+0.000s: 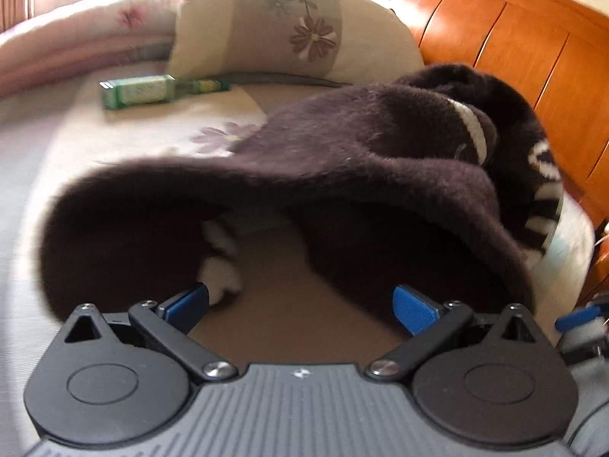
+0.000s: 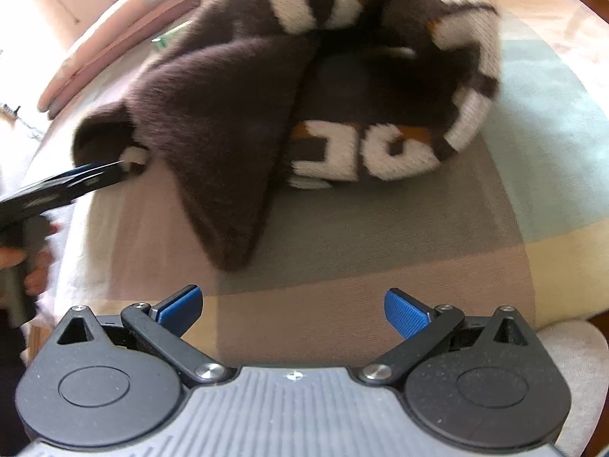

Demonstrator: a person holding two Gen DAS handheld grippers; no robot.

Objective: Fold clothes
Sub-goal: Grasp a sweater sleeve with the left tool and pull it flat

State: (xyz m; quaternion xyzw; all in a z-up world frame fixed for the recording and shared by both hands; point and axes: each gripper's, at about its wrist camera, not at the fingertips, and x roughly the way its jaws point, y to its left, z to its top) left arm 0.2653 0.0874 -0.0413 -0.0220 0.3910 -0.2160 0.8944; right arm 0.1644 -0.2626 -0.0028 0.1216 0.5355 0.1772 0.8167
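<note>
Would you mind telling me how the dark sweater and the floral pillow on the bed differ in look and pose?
The sweater is dark brown and fuzzy with white stripes and lettering; the pillow is cream with a printed flower. The sweater lies crumpled in a loose heap, while the pillow sits plump and smooth near the headboard. Both are soft items resting on the bed.

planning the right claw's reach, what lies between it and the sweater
Only bare bedsheet lies between the open right claw and the brown sweater, as the right wrist view shows.
</note>
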